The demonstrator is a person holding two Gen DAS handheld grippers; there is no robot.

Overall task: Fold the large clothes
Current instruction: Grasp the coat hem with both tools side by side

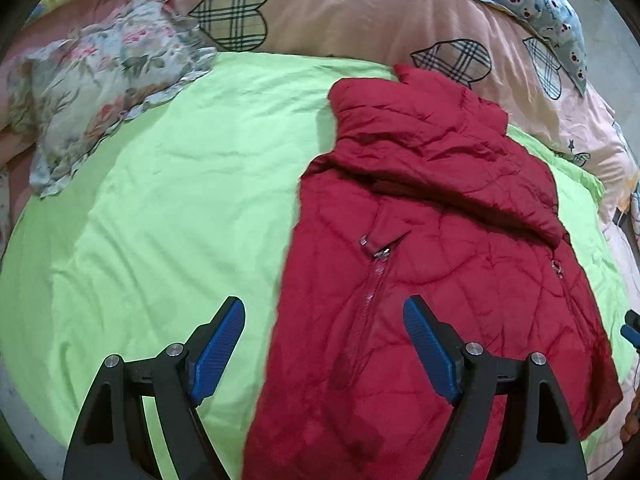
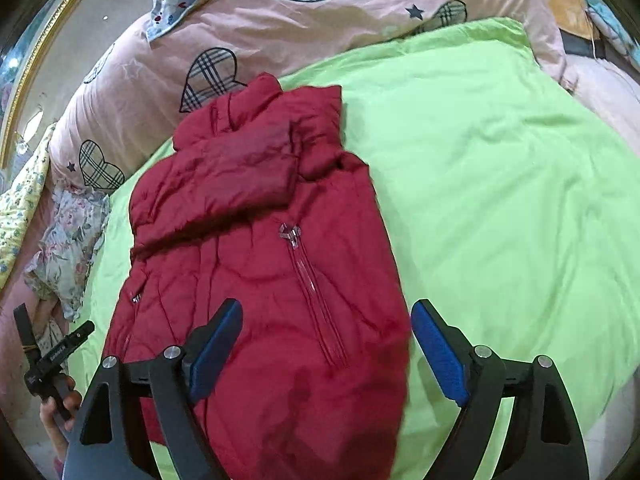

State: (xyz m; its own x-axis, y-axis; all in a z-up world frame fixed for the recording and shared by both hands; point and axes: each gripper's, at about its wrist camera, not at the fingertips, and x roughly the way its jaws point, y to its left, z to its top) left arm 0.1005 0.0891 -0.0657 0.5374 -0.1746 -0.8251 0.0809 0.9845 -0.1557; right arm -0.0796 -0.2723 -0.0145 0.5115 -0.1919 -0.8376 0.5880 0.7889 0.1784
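A red quilted puffer jacket [image 1: 432,248] lies on a light green sheet [image 1: 160,208], zipper side up, with one sleeve folded across its chest. It also shows in the right wrist view [image 2: 264,248]. My left gripper [image 1: 324,340] is open and empty, hovering over the jacket's lower left edge near the zipper. My right gripper [image 2: 326,344] is open and empty above the jacket's lower right part. The other gripper's tip [image 1: 632,328] shows at the right edge of the left wrist view, and its body [image 2: 48,356] shows at lower left in the right wrist view.
A pink duvet with plaid hearts [image 1: 360,12] lies bunched behind the jacket. A floral pillow [image 1: 100,92] sits at the far left on the sheet. A blue patterned pillow [image 1: 536,4] lies at the back. A gold-framed mirror edge [image 2: 36,60] stands beside the bed.
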